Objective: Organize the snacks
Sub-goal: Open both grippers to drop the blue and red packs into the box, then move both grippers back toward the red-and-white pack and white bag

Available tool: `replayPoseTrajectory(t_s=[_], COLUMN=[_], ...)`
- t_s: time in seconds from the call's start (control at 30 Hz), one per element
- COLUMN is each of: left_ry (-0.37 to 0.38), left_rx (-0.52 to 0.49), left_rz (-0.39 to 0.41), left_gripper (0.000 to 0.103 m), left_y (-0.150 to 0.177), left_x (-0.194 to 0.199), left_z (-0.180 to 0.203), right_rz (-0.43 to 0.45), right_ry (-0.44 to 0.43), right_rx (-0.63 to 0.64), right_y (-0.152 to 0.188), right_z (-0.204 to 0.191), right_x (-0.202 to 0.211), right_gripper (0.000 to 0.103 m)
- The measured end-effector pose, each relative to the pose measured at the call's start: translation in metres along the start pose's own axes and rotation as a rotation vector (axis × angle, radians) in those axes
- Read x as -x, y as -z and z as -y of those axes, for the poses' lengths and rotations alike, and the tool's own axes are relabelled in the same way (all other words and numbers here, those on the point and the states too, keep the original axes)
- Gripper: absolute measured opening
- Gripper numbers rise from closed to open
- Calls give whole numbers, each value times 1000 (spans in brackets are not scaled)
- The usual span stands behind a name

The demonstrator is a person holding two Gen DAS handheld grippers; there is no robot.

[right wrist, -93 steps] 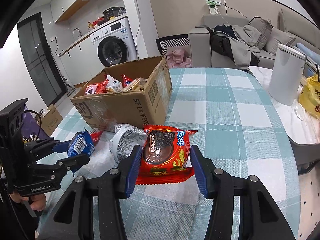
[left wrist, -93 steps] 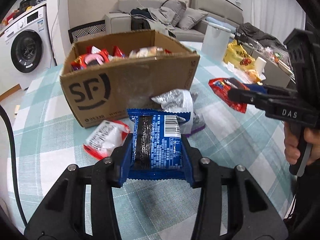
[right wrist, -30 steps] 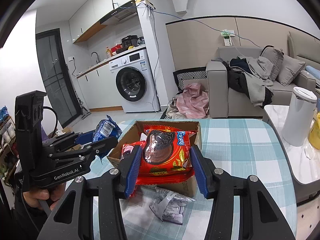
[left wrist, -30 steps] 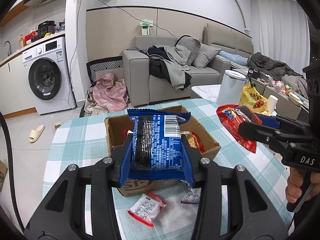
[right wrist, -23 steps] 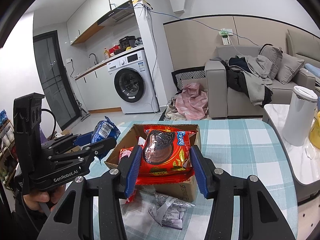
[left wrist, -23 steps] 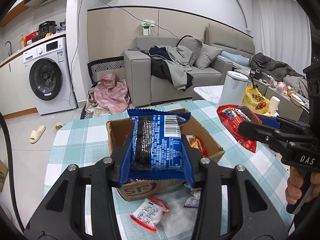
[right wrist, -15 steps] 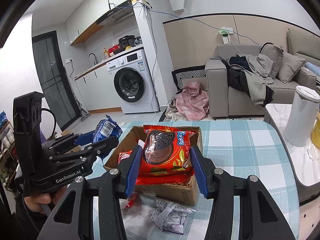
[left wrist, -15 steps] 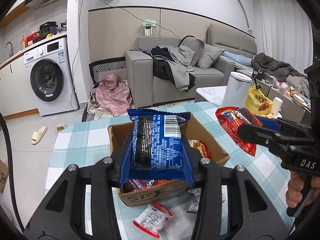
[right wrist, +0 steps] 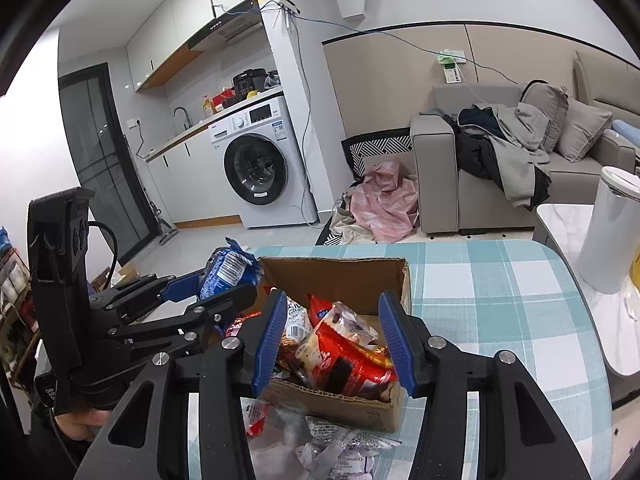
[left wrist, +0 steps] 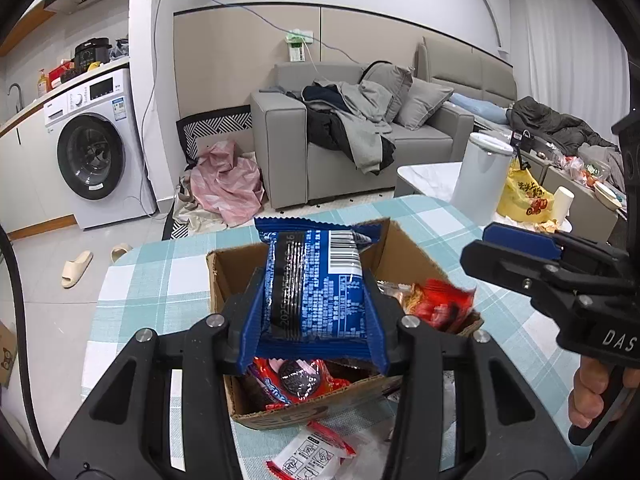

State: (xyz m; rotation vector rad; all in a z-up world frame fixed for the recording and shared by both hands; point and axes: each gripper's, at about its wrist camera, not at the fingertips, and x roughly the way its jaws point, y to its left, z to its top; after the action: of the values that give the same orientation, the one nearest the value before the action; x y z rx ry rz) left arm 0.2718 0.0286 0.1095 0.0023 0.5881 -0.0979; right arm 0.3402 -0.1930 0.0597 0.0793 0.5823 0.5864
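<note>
Black claw (left wrist: 314,316) — blue pads, silver screws

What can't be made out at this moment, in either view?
- Cardboard box floor: both views, snacks cover it.
- Box's printed logo: left wrist view, left gripper and blue snack pack block it.
- Wrappers on the table: right wrist view, cut by right gripper; print too small.

The blue packet (left wrist: 316,284) hides much of the box (left wrist: 304,408) interior in the left wrist view, a red-and-white packet (left wrist: 310,458) is cut off at the bottom edge, and print on the wrappers is too small to read.
</note>
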Motion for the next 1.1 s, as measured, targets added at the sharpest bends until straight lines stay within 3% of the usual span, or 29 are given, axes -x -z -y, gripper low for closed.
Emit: replayPoseTrajectory(t_s=[0.37,0.5,0.67,0.8,0.9,1.1], left_ry=[27,21,18,18,1,-17], left_rx=[8,8,1,5,16,46], left_rz=[-60,-67,-47,-42,-28,-3], left_gripper=[41,44,83,89,103,102], left_y=[11,14,22,31,38,52], left_x=[-35,-39,-28,-15,-4,21], left_z=[-9,-10,-10,-12,-15,-20], right_rz=[-64,-73,-75,-90,-93,-116], right_ry=[18,28,39,47,32,38], right_rx=[3,-3,-16,-21,-44,-32], right_y=[5,9,17,25,30,38], right_z=[6,8,16,20,22,17], right_x=[-22,-23,-20,-17,-13,-9], right_gripper=[50,55,66,83,100,103])
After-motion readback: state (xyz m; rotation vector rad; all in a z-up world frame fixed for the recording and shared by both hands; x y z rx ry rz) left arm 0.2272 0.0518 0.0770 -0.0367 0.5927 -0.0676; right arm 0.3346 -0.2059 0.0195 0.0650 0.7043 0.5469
